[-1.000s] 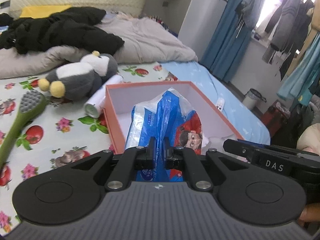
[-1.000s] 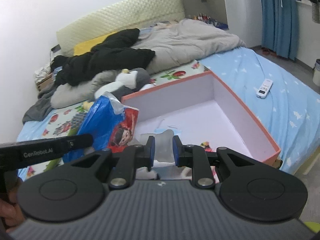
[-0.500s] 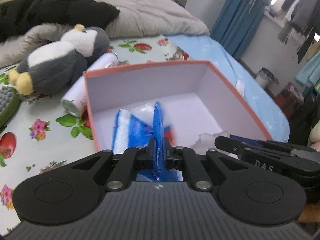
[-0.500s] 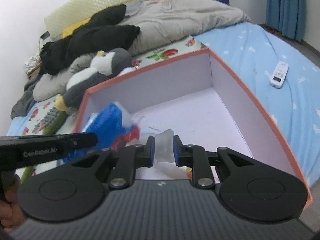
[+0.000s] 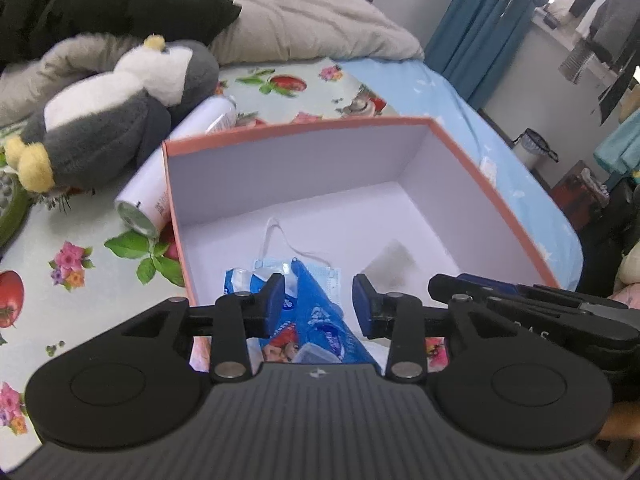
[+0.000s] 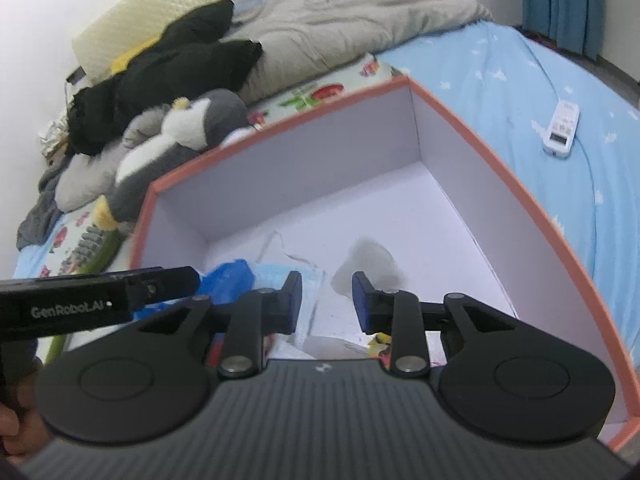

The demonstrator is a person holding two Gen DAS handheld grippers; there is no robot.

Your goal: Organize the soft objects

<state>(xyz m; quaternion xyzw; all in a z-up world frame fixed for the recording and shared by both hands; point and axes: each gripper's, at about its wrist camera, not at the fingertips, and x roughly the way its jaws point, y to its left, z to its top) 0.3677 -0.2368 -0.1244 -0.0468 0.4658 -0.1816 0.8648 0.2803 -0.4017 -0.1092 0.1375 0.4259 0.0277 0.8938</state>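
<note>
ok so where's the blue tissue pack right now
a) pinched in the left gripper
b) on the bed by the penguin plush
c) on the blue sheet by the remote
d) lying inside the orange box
d: the blue tissue pack lies on the floor of the orange box, and the left gripper is open above it.

Both wrist cameras sit close above the near edge of the box (image 5: 492, 196) (image 6: 504, 168) on the bed (image 5: 452, 92) (image 6: 520, 68), facing its far wall and the headboard end, the left from the box's left, the right from its right, sharing the box interior and the stuffed penguin (image 5: 116, 108) (image 6: 180, 140).
</note>
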